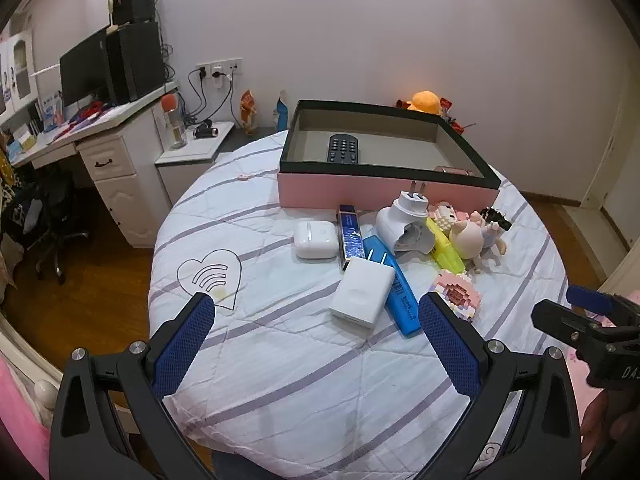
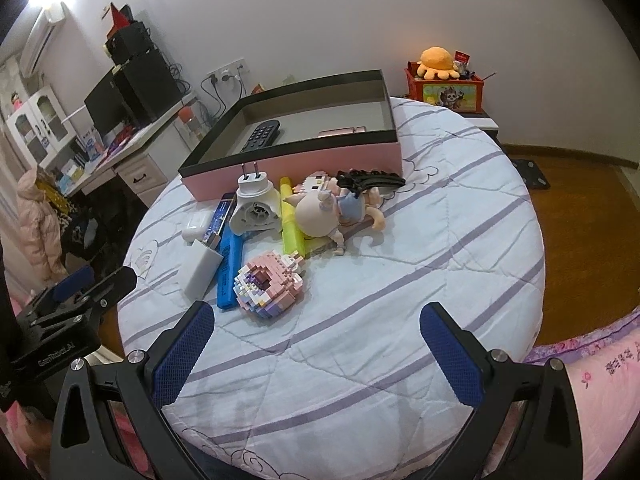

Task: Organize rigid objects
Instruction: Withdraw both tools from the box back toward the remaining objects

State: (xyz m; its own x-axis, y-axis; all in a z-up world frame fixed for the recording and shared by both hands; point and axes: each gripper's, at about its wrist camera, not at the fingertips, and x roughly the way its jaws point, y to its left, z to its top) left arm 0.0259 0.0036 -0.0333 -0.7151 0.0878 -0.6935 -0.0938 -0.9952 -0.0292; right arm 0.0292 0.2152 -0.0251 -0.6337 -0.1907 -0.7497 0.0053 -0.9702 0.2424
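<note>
Hovering: left gripper (image 1: 316, 320) and right gripper (image 2: 316, 326), both spread wide, holding nothing.
Clutter: white charger (image 1: 362, 295), blue highlighter (image 1: 394, 286), block donut (image 2: 269, 282), frame centre.
Box (image 1: 384, 190): upper centre, remote control (image 1: 343, 148) inside.
Advice: straddle the charger's narrow sides, clear of the highlighter.

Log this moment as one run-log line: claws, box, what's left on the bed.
left claw open, empty | right claw open, empty | box holds remote | charger, blue marker, pig figure on quilt
</note>
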